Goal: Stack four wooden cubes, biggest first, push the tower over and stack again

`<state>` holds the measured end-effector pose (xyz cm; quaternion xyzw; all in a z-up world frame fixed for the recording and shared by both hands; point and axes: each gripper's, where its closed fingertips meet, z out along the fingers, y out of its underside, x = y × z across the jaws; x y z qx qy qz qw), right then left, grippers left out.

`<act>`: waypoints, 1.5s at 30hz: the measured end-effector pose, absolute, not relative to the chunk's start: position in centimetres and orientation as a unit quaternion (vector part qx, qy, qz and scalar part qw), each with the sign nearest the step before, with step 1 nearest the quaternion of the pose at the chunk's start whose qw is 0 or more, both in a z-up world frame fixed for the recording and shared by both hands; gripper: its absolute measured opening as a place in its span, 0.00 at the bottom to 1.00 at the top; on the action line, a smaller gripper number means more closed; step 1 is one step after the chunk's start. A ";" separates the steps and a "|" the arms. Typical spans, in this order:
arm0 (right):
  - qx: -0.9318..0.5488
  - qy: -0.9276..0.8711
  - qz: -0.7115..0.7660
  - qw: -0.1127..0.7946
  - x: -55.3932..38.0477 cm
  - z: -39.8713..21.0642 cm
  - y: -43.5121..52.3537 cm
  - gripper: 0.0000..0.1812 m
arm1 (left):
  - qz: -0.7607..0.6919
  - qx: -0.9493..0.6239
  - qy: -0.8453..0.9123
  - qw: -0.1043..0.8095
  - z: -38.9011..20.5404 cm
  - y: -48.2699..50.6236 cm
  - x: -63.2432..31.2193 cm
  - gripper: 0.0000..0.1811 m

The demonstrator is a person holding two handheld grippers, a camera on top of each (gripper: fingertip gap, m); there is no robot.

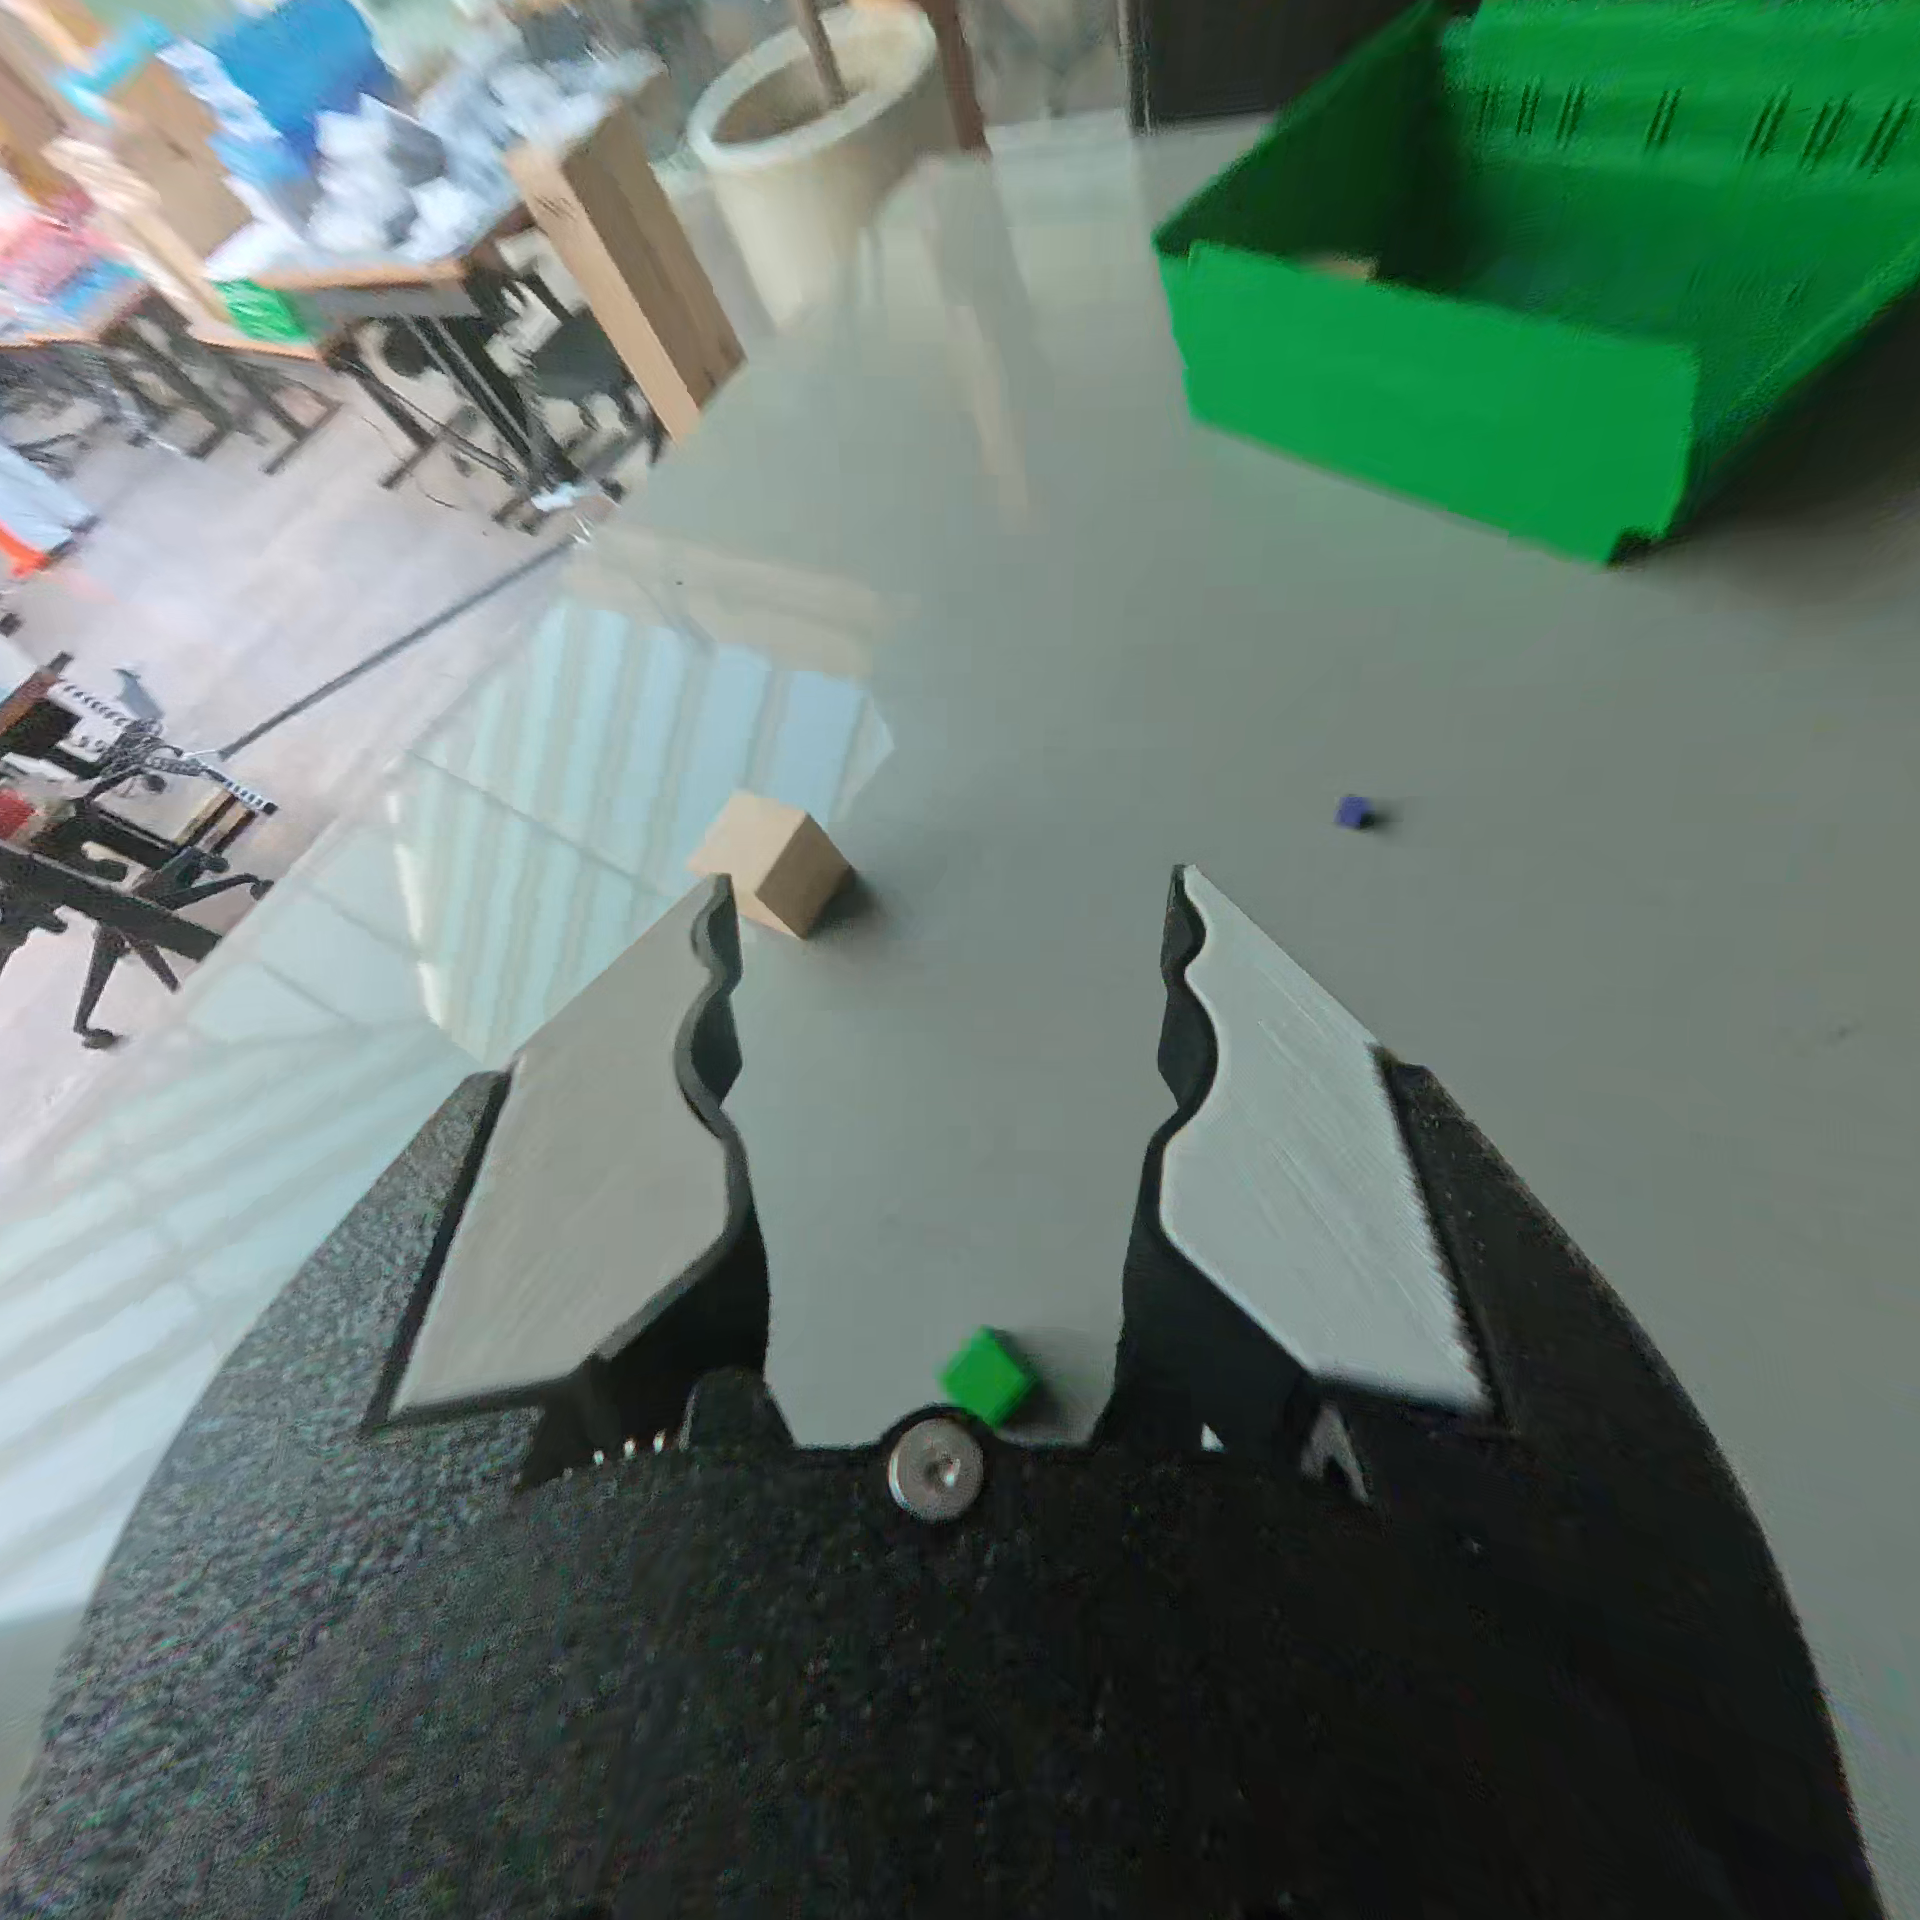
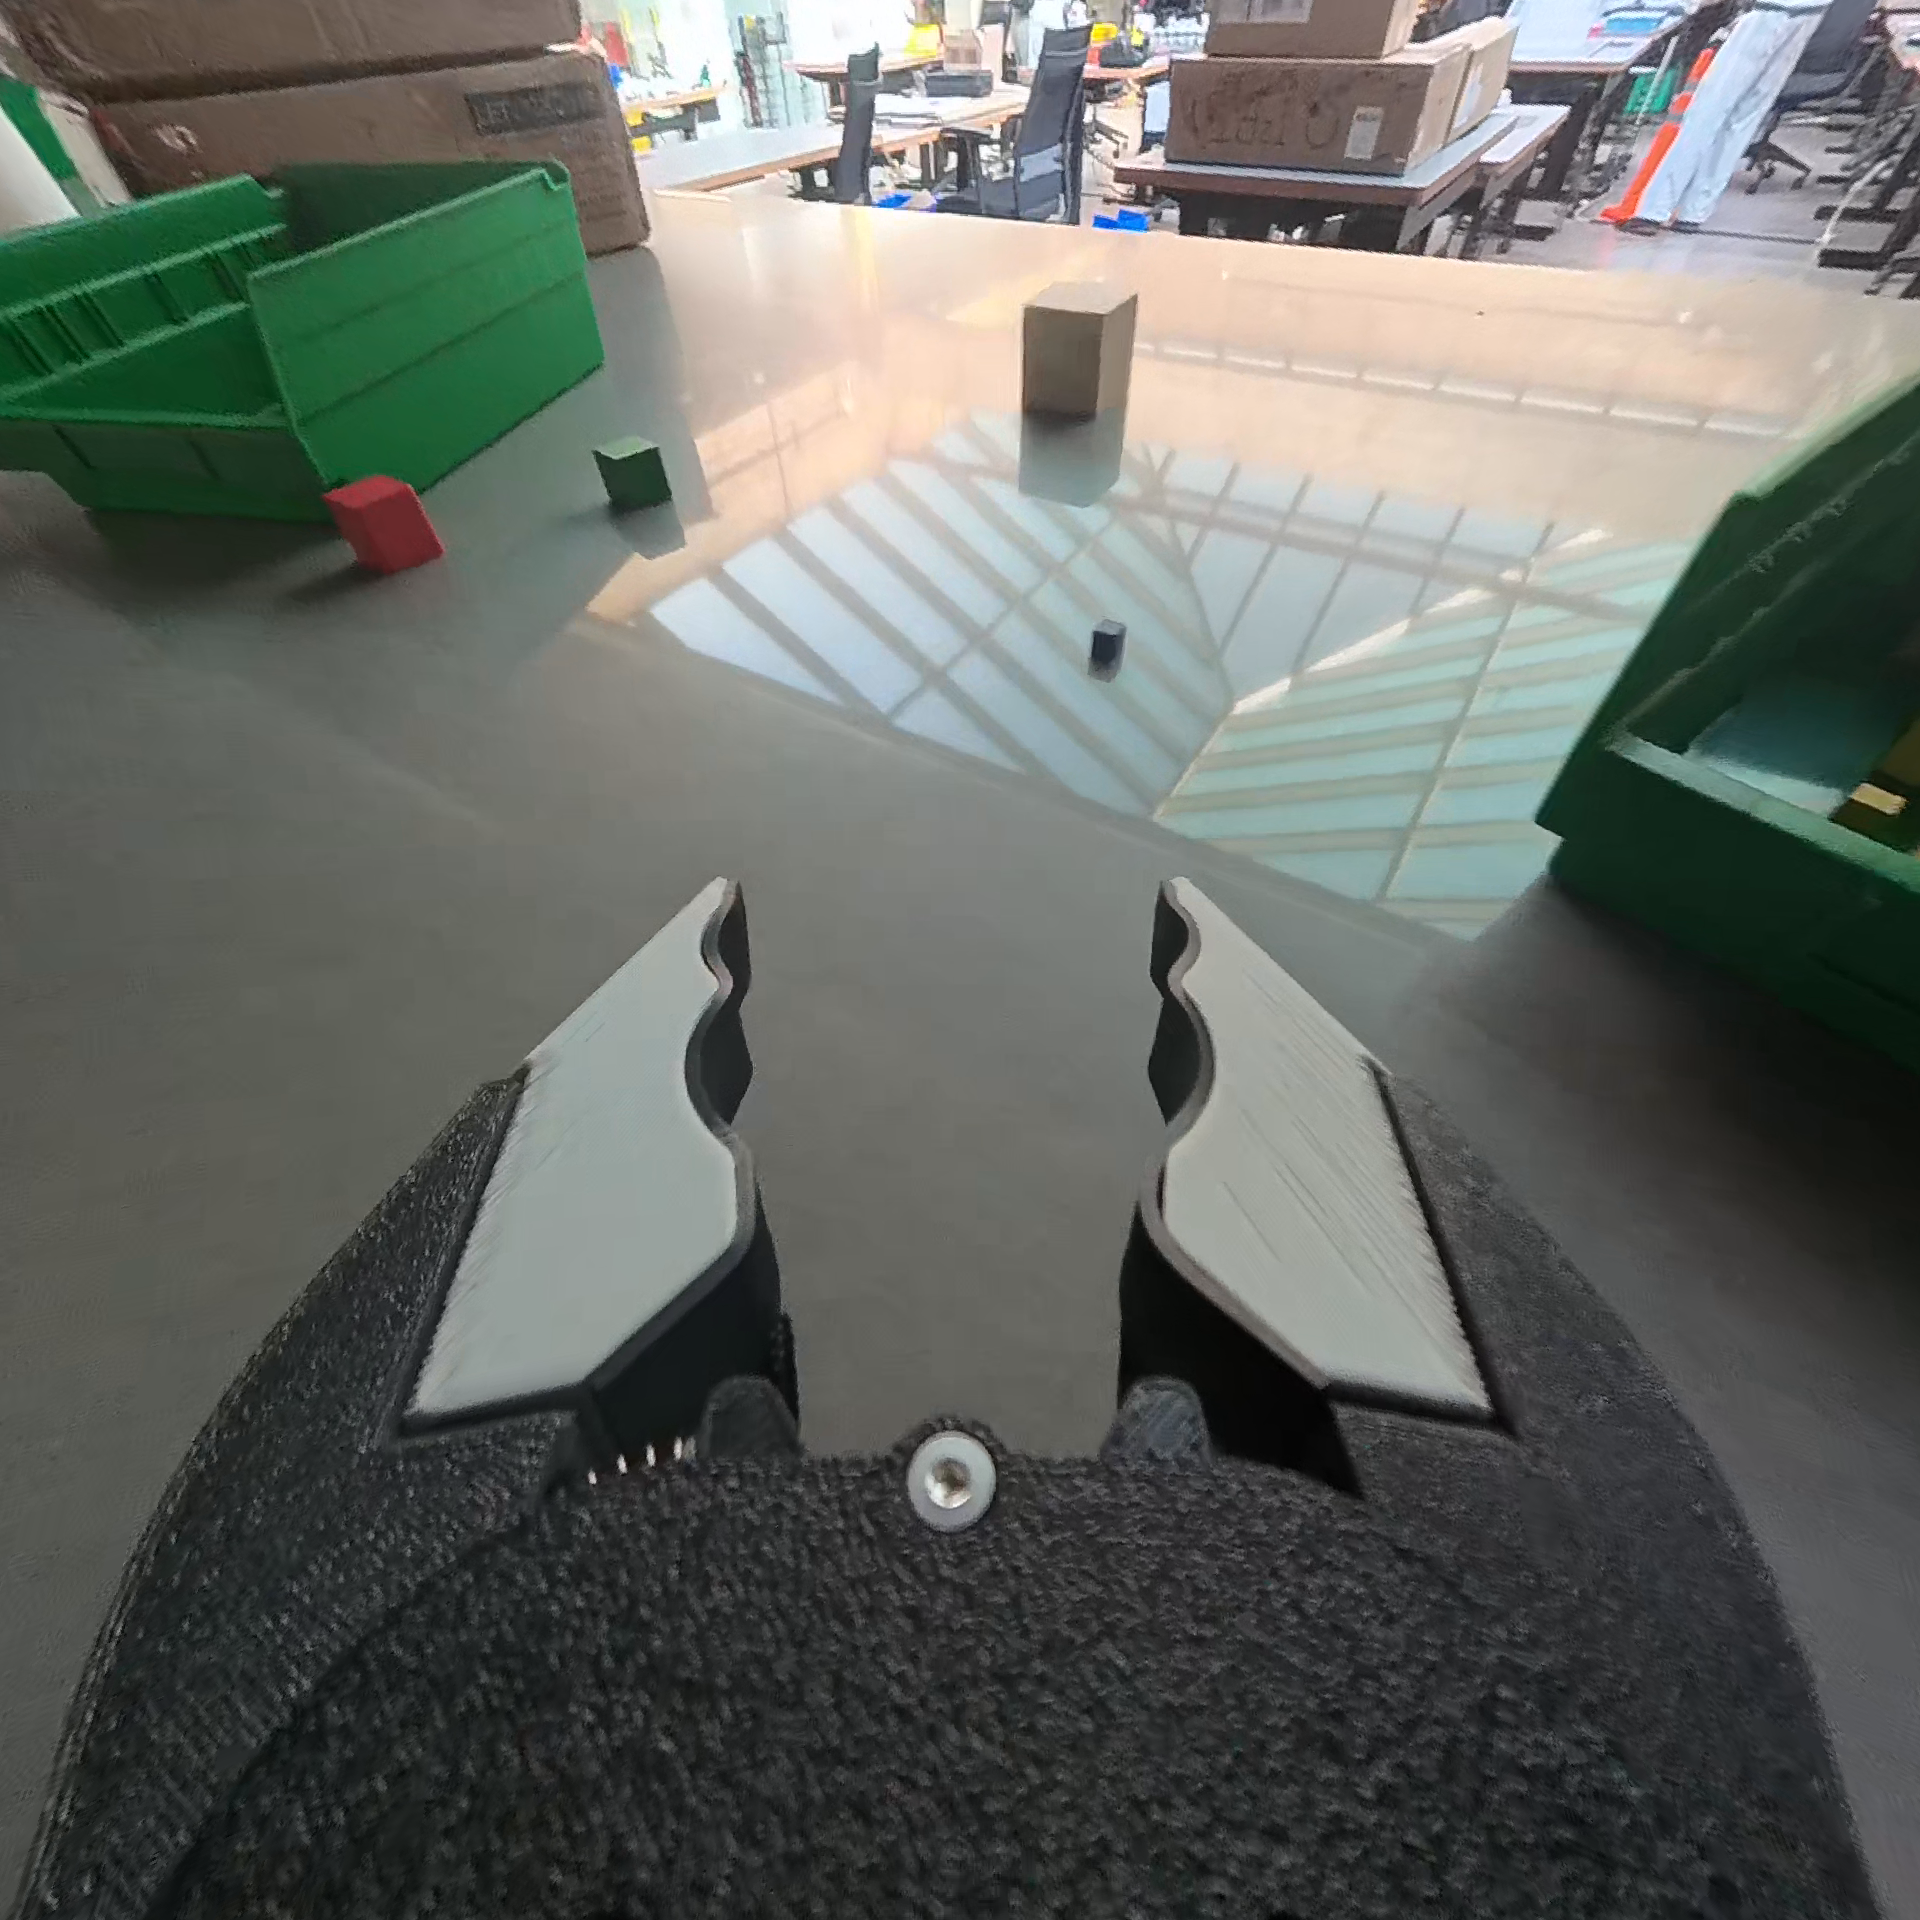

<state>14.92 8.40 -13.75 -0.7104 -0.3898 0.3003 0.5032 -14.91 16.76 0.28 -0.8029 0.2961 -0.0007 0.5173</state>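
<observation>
My left gripper (image 1: 951,894) is open and empty above the grey table (image 1: 1143,665). A small green cube (image 1: 987,1376) lies on the table low between its fingers, near the palm. A tan wooden block (image 1: 774,878) sits just past the left fingertip. A tiny blue cube (image 1: 1352,811) lies farther right. My right gripper (image 2: 948,904) is open and empty over the table (image 2: 416,831). Ahead of it are a small dark cube (image 2: 1108,644), a tan block (image 2: 1075,350), a green cube (image 2: 632,472) and a red cube (image 2: 382,523).
A green bin (image 1: 1538,312) stands at the far right in the left wrist view. In the right wrist view one green bin (image 2: 301,332) stands far left, another (image 2: 1766,790) at the right edge. Cardboard boxes (image 2: 343,94), desks and chairs lie beyond the table. Left tips to right tips: about 35 centimetres.
</observation>
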 end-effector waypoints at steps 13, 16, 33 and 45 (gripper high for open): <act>-0.644 -0.492 0.324 0.488 10.2 -12.1 3.7 0.39 | 0.045 -0.863 -0.106 0.493 -14.2 -2.4 -23.3 0.42; -0.629 -0.511 0.322 0.490 9.5 -11.6 2.7 0.39 | 0.045 -0.874 -0.162 0.456 -17.5 -2.9 -23.7 0.41; -0.646 -0.495 0.298 0.498 12.9 -12.1 2.1 0.37 | 0.063 -0.894 -0.195 0.399 -20.4 0.8 -24.0 0.32; -0.642 -0.495 0.302 0.501 11.6 -12.0 3.2 0.37 | -0.002 -0.896 -0.008 0.444 -17.1 2.8 -18.6 0.18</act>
